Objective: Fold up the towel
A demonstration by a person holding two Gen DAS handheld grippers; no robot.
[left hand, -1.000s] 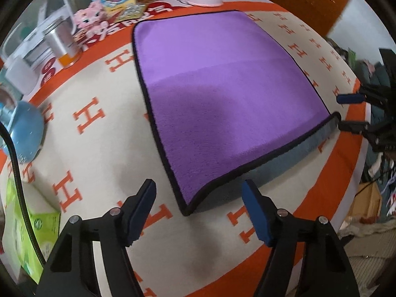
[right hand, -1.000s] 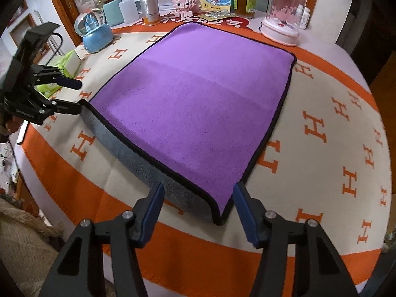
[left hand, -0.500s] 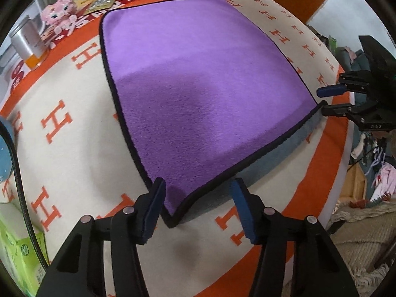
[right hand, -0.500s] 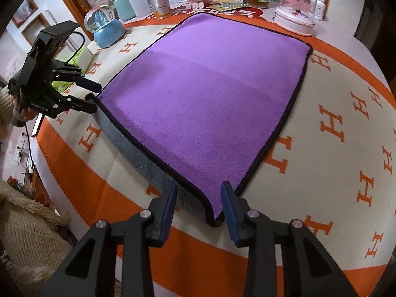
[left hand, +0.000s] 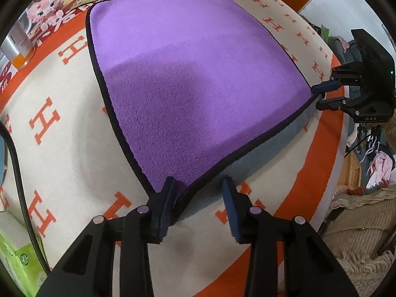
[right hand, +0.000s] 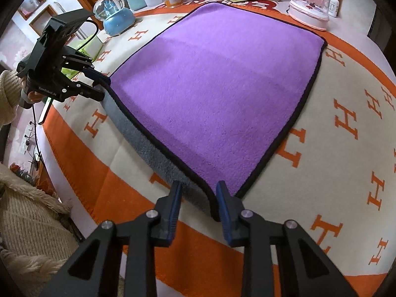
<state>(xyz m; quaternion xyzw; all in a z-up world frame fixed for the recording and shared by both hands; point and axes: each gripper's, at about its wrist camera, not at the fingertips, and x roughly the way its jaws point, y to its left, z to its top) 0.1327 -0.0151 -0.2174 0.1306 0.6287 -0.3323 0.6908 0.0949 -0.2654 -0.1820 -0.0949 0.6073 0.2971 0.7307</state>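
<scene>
The fluffy purple black-edged towel [left hand: 198, 86] lies flat — left tongs [left hand: 198, 195] and right tongs [right hand: 198, 198] gape around its near corners, gripping nothing.

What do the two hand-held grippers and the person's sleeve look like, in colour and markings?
Both are black, angular frames with silver rivets and dark blue finger pads. The left hand-held gripper carries white "GenRobot.AI" lettering, read in the right wrist view, and a black cable. The right hand-held gripper shows "DAS" on its body. The sleeve is cream knit.
</scene>
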